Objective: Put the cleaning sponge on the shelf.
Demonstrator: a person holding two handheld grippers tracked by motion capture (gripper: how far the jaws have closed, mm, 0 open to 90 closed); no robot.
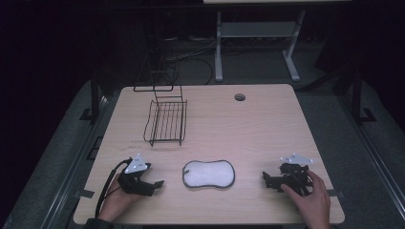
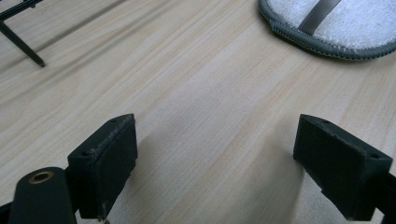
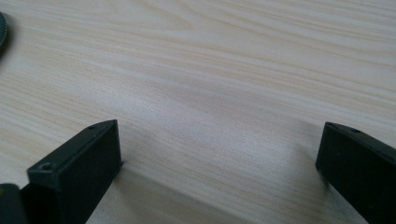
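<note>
Both black grippers, the left gripper (image 1: pixel 152 184) and the right gripper (image 1: pixel 267 180), carry grey three-cornered plates, blocky screw-holed jaws and black cables.

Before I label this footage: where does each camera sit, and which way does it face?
High view: above the person's side, looking forward and down on the pale wooden table; both hands, left gripper and right gripper show.
Left gripper view: rides the left gripper, jaws apart, facing the white grey-edged oval pad and black wire rack.
Right gripper view: rides the right gripper, jaws apart, facing bare tabletop.
Shared: high and left gripper views show pad and rack.
</note>
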